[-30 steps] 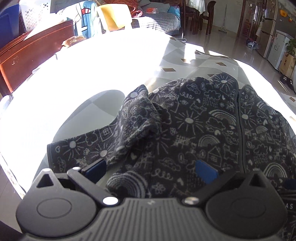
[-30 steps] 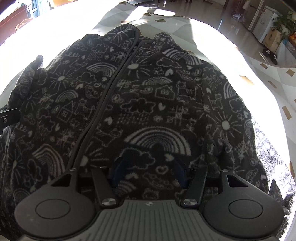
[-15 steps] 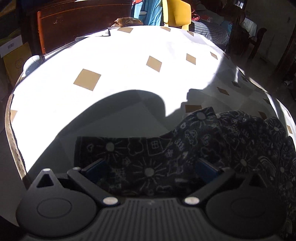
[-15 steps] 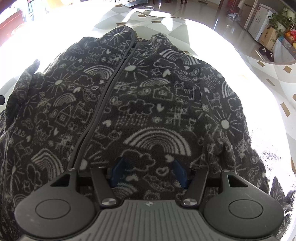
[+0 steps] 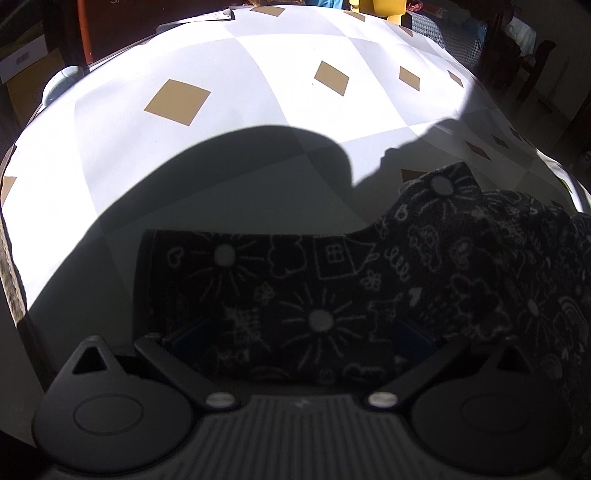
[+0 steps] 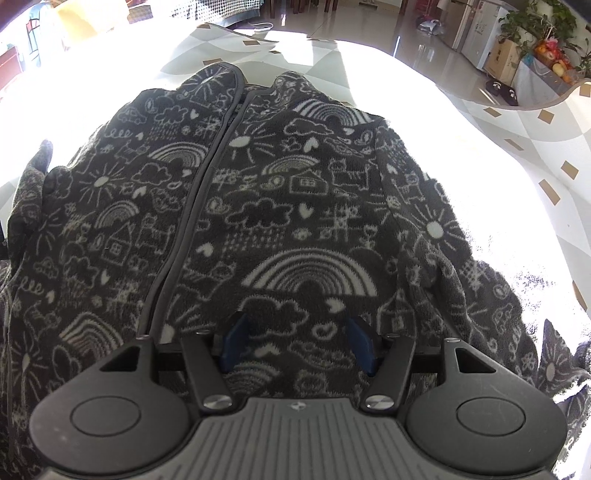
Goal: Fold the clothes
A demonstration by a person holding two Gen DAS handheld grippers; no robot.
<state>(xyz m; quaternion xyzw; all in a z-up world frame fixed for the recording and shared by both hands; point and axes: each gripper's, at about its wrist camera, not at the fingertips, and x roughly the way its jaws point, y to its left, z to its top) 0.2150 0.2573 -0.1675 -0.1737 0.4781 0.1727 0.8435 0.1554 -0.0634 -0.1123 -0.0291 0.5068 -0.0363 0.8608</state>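
Note:
A dark fleece jacket [image 6: 258, 206] with white doodle print lies front up on the table, zipped along the middle. Its one sleeve [image 5: 295, 280] stretches flat to the left in shadow, with the cuff end at the left. My left gripper [image 5: 301, 332] hangs low over that sleeve, its blue pads [image 5: 192, 332] wide apart and the fabric lying flat between them. Over the jacket's lower front, right of the zip, my right gripper [image 6: 298, 345] stands open. Its blue pads [image 6: 232, 343] sit against the fleece, which does not look bunched between them.
The table [image 5: 258, 92] wears a white and grey cloth with tan diamonds, sunlit beyond the shadow. Its left edge [image 5: 11, 258] is close to the sleeve's cuff. A yellow chair [image 5: 384, 7] and dark wooden furniture stand behind. A fridge [image 6: 476, 33] and plants [image 6: 546, 22] stand at the right.
The left wrist view has swung left and sunk, from the jacket's body to the sleeve, which now lies stretched out flat. The right gripper has stayed over the lower front.

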